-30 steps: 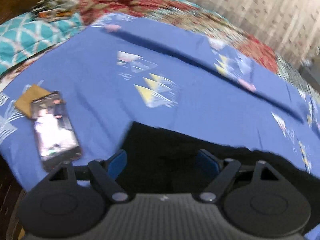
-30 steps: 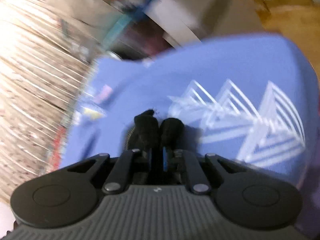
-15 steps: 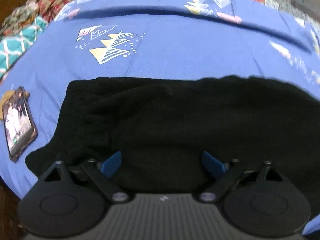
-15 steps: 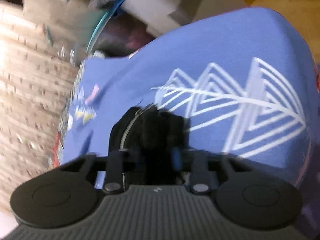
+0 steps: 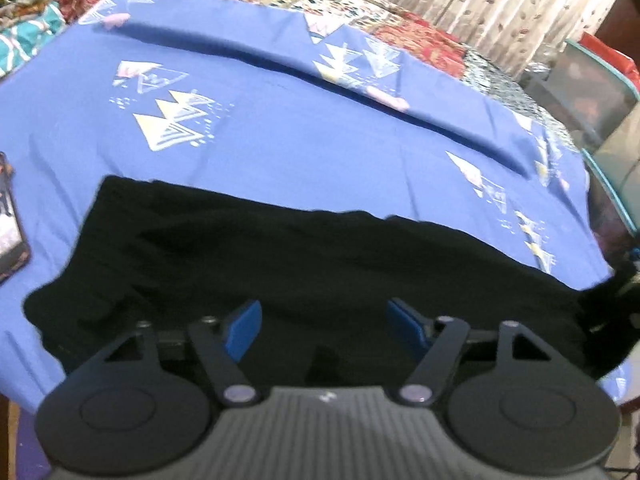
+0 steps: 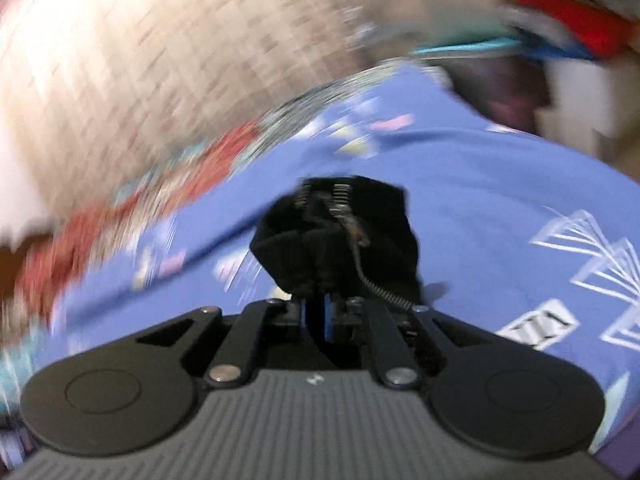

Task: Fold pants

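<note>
The black pants (image 5: 280, 264) lie stretched across the blue bed sheet (image 5: 280, 140), from left to right in the left wrist view. My left gripper (image 5: 324, 326) is open just above the pants' near edge, with blue pads (image 5: 242, 326) wide apart and nothing between them. My right gripper (image 6: 316, 312) is shut on a bunched end of the pants (image 6: 336, 236), which has a metal zipper (image 6: 356, 236) and is lifted off the sheet. That held end also shows at the far right of the left wrist view (image 5: 612, 312).
A phone (image 5: 8, 232) lies on the sheet at the left edge. A patterned red quilt (image 5: 420, 32) and a curtain (image 5: 500, 4) lie beyond the sheet. A teal-framed stand (image 5: 600, 92) is at the right.
My left gripper has pulled back and tilted up, so more of the sheet shows beyond the pants. My right gripper has swung left toward the curtain with the zippered end still clamped.
</note>
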The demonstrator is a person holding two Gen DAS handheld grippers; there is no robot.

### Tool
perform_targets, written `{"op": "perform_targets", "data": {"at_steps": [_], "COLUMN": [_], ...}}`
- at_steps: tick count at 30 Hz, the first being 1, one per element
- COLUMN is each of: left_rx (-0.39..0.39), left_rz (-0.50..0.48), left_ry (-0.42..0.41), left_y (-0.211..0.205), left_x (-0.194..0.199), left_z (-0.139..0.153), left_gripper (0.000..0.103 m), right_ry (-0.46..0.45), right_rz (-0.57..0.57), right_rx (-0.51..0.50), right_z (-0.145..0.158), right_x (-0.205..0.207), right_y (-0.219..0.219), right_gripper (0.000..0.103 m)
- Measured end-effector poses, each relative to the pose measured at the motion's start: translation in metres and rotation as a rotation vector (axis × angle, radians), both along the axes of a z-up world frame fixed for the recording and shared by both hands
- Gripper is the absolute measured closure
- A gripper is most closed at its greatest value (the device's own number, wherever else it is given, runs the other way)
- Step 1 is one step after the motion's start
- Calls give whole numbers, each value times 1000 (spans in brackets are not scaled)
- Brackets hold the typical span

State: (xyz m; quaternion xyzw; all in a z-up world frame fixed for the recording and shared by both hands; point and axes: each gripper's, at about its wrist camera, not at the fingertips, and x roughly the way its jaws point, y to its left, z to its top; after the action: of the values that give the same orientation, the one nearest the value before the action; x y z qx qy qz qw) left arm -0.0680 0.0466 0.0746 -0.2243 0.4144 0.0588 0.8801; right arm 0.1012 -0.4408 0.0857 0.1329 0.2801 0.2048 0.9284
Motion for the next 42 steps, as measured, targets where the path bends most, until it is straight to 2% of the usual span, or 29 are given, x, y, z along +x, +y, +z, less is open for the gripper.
{"op": "perform_targets", "data": {"at_steps": [3,5,6,7,8,9,10,11,14,16,18,20,21,23,25,26,28,31,33,36,39,41,42], "left_rx": [8,14,20,29,39,45,47,47,35,24,11,-9,-21,-60,-112,-141,-207,-322,-341,-344,-356,-324,-301], "left_rz": [-20,-25,-24,-19,-7,8,27,54,128,179,229,272,287,314,325,328,328,291,277,291,311,313,306], "left_ry": [3,9,9,5,-5,-17,-26,-36,-52,-58,-61,-49,-39,-24,-34,-43,-49,-28,-4,15,-6,-15,-15], "left_y": [-4,-3,-2,0,5,11,18,27,52,68,83,96,100,108,114,116,120,124,121,117,116,114,112], "left_x": [-1,-2,-4,-8,-13,-18,-23,-29,-49,-60,-72,-83,-88,-98,-108,-110,-108,-90,-78,-75,-78,-76,-74], "left_z": [-3,-6,-6,-5,-3,0,3,6,13,15,14,8,4,-4,-11,-15,-24,-45,-55,-64,-67,-67,-67], "left_gripper": [36,36,36,34,33,29,25,25,24,22,18,17,17,14,8,6,0,0,0,0,1,12,37], "right_ry": [45,118,137,124,110,100,79,59,12,41,141,286,321,321,240,194,191,307,384,477,551,650,702], "right_rz": [176,288,319,330,351,379,401,411,364,300,228,150,126,94,62,92,183,369,476,653,738,724,697], "right_rx": [-157,-264,-339,-410,-431,-396,-341,-299,-213,-170,-147,-208,-204,-229,-262,-228,-125,-18,2,23,-3,-25,-34], "right_z": [-12,-31,-40,-44,-41,-33,-23,-16,1,-5,-24,-57,-64,-52,-30,-20,-12,-21,-32,-50,-68,-93,-106], "right_x": [-2,-3,-7,-13,-19,-23,-27,-30,-23,-14,7,24,28,29,20,15,12,21,25,26,17,20,15], "right_y": [42,69,80,89,93,92,89,86,76,71,70,71,71,79,91,97,115,173,220,298,356,387,390], "right_gripper": [91,85,83,76,66,45,40,40,44,75,86,86,86,86,81,81,81,87,94,95,95,95,98]}}
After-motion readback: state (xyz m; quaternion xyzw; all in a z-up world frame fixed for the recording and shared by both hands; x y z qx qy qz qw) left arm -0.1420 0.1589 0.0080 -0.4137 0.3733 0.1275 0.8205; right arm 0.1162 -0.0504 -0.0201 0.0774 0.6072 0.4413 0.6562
